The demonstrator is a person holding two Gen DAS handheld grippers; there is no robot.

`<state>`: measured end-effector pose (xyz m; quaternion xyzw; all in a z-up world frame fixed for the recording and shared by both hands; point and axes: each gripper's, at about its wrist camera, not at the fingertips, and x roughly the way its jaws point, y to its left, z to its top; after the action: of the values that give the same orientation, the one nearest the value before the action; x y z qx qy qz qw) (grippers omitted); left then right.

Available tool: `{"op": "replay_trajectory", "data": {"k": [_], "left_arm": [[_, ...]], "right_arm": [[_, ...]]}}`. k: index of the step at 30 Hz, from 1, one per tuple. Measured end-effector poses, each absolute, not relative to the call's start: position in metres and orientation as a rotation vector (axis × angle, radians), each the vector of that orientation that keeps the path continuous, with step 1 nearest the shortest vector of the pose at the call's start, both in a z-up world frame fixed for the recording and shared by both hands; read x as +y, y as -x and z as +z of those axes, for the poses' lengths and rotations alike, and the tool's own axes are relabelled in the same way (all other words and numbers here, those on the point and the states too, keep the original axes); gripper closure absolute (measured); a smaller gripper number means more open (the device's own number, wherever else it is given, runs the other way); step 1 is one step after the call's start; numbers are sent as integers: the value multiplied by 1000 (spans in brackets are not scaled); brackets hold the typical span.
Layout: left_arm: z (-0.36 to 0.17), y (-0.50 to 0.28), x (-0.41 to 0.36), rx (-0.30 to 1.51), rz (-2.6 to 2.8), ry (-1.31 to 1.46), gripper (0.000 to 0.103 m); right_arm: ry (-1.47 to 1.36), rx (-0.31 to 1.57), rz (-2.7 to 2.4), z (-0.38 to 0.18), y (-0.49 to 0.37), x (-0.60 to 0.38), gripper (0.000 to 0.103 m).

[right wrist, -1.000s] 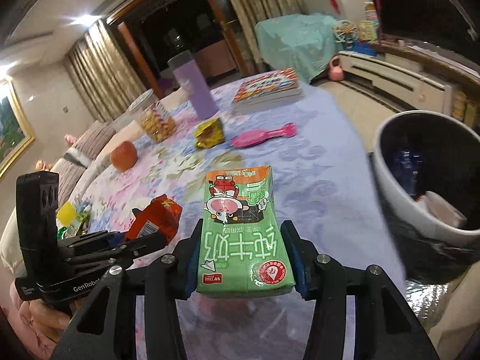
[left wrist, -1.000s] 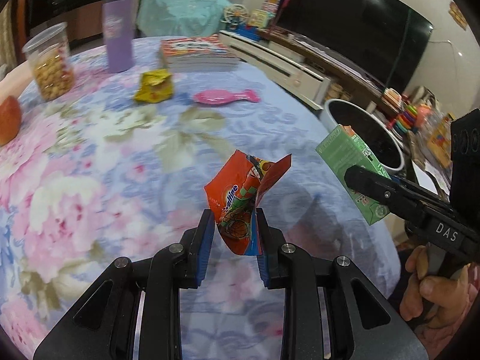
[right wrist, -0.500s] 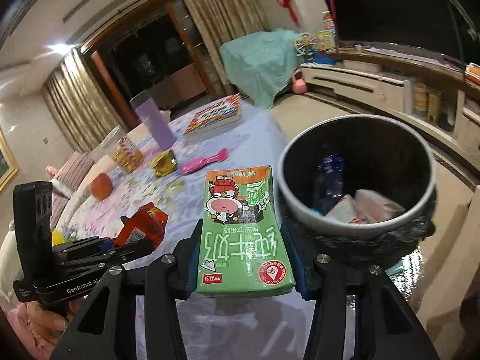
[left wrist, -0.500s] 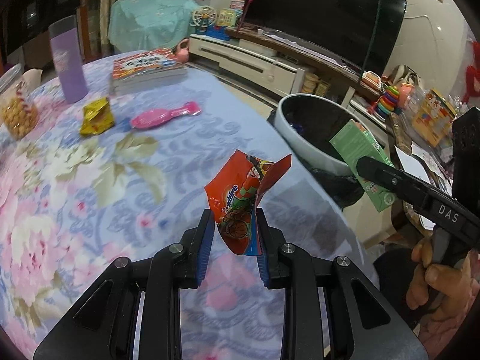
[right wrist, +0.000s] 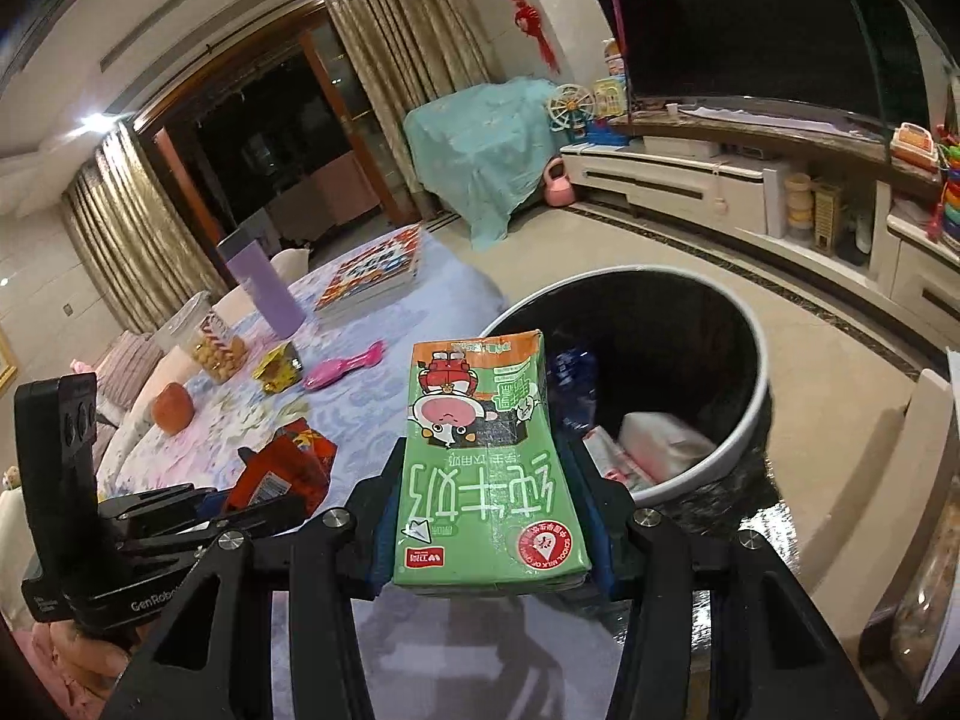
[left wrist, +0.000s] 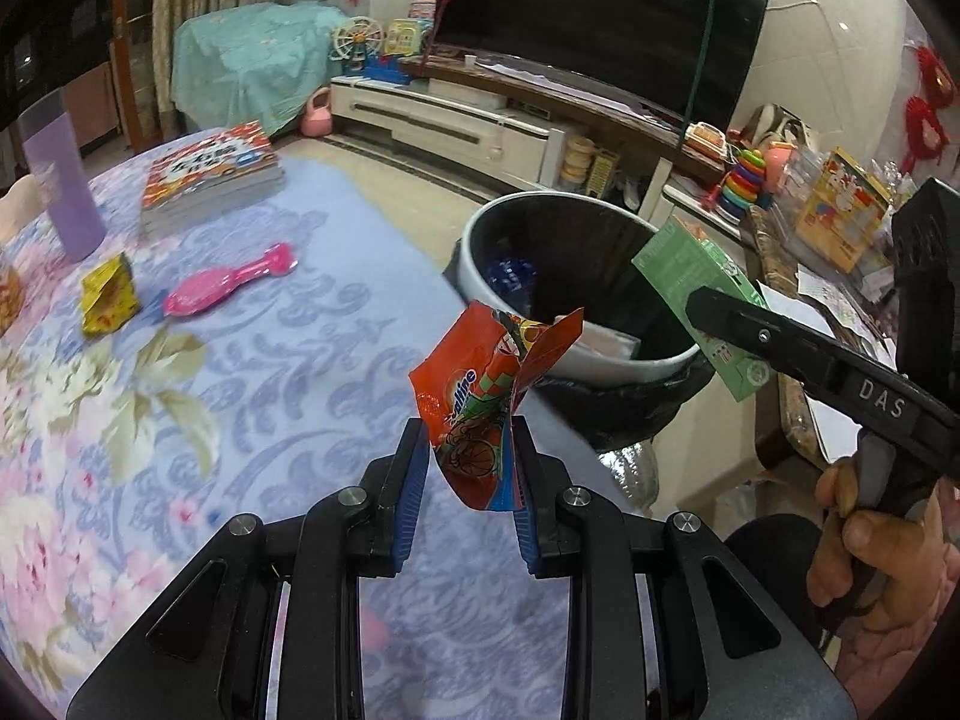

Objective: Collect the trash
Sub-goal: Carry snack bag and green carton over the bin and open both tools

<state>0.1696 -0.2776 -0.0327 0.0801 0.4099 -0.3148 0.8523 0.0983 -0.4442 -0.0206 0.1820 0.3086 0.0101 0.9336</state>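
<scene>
Left wrist view: an orange snack wrapper (left wrist: 480, 414) is pinched in the left gripper (left wrist: 471, 480) jaws over the floral worktop (left wrist: 180, 390) edge; the trash bin (left wrist: 576, 294) stands just beyond, with a pink hairbrush (left wrist: 228, 288) and yellow packet (left wrist: 108, 303) left behind.

Right wrist view: a green milk carton (right wrist: 489, 474) is clamped in the right gripper (right wrist: 489, 534) jaws, partly hiding the bin (right wrist: 744, 420), which seems to hold crumpled waste.

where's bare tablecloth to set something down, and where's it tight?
Free: cloth between pink brush and the table's near edge. Tight: far side, where book stack, purple cup, yellow wrapper and brush cluster.
</scene>
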Motion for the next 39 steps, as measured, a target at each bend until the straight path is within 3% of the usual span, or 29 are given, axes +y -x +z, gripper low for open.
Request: {"op": "replay_trajectory", "data": {"k": [39], "left_arm": [[-30,-215,-374,877,-716,-260,76]], "right_arm": [[-400,675,-47,-20,-140,-512,53]]}}
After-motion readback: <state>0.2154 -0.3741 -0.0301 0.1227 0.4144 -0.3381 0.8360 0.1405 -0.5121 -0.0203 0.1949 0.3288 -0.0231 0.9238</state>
